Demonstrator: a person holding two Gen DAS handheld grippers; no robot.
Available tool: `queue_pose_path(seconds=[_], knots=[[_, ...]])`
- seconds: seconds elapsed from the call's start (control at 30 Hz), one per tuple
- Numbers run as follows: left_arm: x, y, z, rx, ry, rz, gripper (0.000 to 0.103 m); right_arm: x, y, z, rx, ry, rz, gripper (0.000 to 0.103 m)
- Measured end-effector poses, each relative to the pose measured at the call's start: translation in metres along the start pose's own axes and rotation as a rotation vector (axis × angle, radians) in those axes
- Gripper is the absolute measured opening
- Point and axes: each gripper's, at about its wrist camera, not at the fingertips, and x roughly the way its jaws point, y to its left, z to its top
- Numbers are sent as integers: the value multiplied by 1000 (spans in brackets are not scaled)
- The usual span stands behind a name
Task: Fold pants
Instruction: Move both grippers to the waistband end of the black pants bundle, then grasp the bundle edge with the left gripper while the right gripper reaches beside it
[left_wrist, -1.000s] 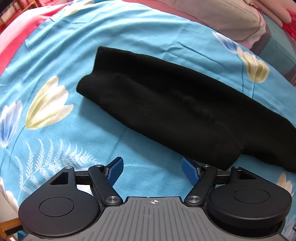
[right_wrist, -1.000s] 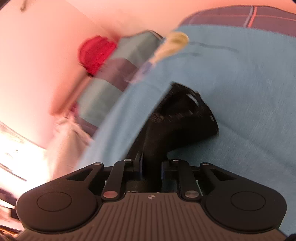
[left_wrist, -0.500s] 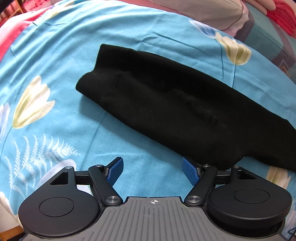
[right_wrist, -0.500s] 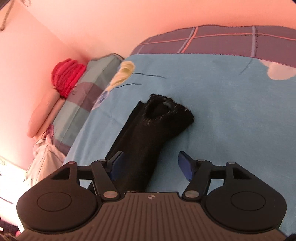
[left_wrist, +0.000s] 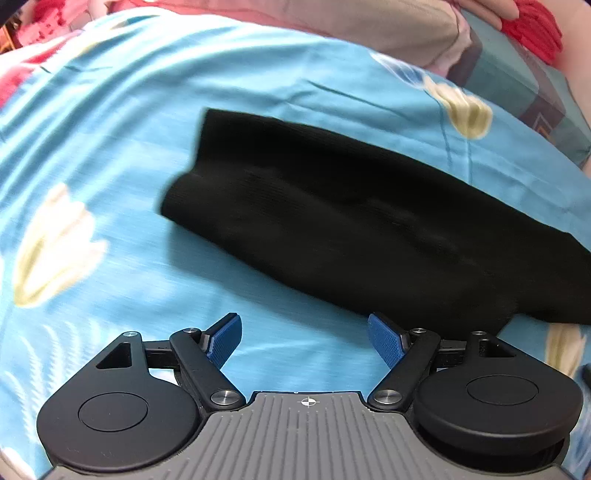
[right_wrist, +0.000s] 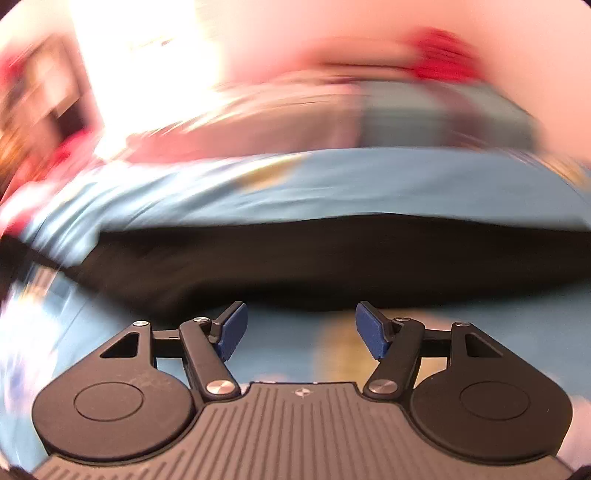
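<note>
**Both grippers open above the folded pants**

Blue floral bedding (left_wrist: 122, 140) covered the bed, with pillows (left_wrist: 524, 96) and a red bundle (left_wrist: 535, 26) at its far side. On it lay the black pants (left_wrist: 369, 229), folded lengthwise into a long band running from the upper left to the right edge of the left wrist view.

The left gripper (left_wrist: 304, 338) stood wide apart, its blue pads (left_wrist: 225, 338) clear of the cloth and holding nothing; the pants' near edge lay just beyond the right pad.

The right gripper (right_wrist: 301, 332) was likewise spread with nothing between its blue pads (right_wrist: 371, 332), the pants (right_wrist: 332, 266) just ahead of it. Its view was heavily blurred.
</note>
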Motion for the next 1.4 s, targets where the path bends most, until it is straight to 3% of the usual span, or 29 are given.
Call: queue_pose_path(seconds=[0.13, 0.27, 0.4, 0.5, 0.57, 0.63, 0.7, 0.8, 0.87, 0.97, 1.03, 1.13, 1.27, 1.4], knots=[[-17, 35, -4, 13, -43, 43, 103, 41, 107, 2, -298, 15, 106, 65], [-36, 76, -5, -2, -96, 100, 103, 87, 198, 3, -543, -13, 146, 65], [-48, 117, -8, -54, -127, 130, 103, 140, 268, 1, -727, -38, 112, 64], [-53, 142, -12, -86, -132, 143, 103, 186, 299, -2, -819, -35, 42, 64], [-56, 157, -17, -104, -133, 150, 103, 206, 307, 4, -827, -95, -14, 62], [-58, 169, -21, -124, -127, 155, 103, 223, 305, 22, -701, -28, 10, 32], [-60, 179, -25, -144, -125, 161, 103, 219, 312, 38, -637, 0, 11, 17], [-67, 186, -27, -163, -142, 161, 103, 177, 327, 50, -626, -106, 126, 16], [-70, 186, -22, -168, -149, 163, 103, 177, 333, 45, -651, -78, 192, 16], [-72, 177, -10, -144, -169, 168, 103, 206, 328, 31, -644, 71, 230, 23], [-70, 168, 0, -114, -184, 165, 103, 187, 315, 20, -655, 12, 259, 43], [-62, 147, 19, -51, -196, 139, 103, 164, 285, 28, -557, 7, 371, 58], [-41, 110, 41, 34, -226, 59, 103, 135, 204, 44, -316, 7, 363, 57], [7, 59, 55, 135, -161, -54, 103, 151, 116, 56, -104, 74, 257, 52]])
